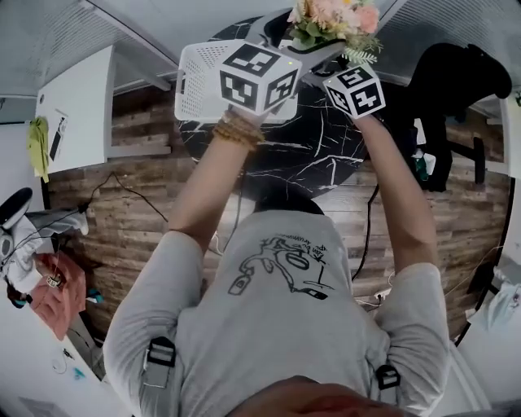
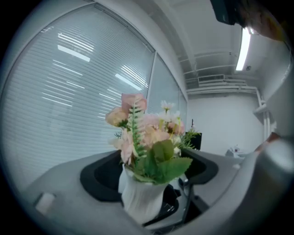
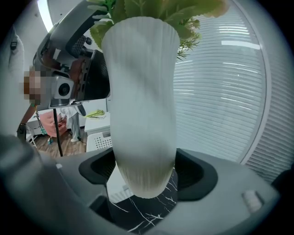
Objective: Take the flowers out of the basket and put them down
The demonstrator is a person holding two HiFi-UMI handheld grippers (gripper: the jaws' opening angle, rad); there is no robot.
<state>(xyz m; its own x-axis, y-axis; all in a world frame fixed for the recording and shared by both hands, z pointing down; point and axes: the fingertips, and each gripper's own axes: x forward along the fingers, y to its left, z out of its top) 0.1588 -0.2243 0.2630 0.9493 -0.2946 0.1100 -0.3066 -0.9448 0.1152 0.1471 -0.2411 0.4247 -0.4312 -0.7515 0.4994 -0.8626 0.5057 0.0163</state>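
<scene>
A: Where are the flowers?
B: The flowers are at the top of the head view. They are pink and cream with green leaves. They stand in a white vase with ribs down its sides.
A: Is the vase on the table?
B: No. In the right gripper view its round bottom hangs in the air, and the table is below it. The table is round and black, with thin white lines like cracks.
A: What holds it up?
B: Both grippers. The left gripper has its fingers spread wide and pressed on the vase. The right gripper is the same, wide and tight on the lower part of the vase.
A: And the basket?
B: The basket is white with little holes. It sits on the table in the upper left part of the head view, just left of the flowers.
A: What is the room like?
B: The floor is brown wood planks. A white desk stands at the upper left. Big white blinds fill the left of the left gripper view. A long light shines at the upper right.
</scene>
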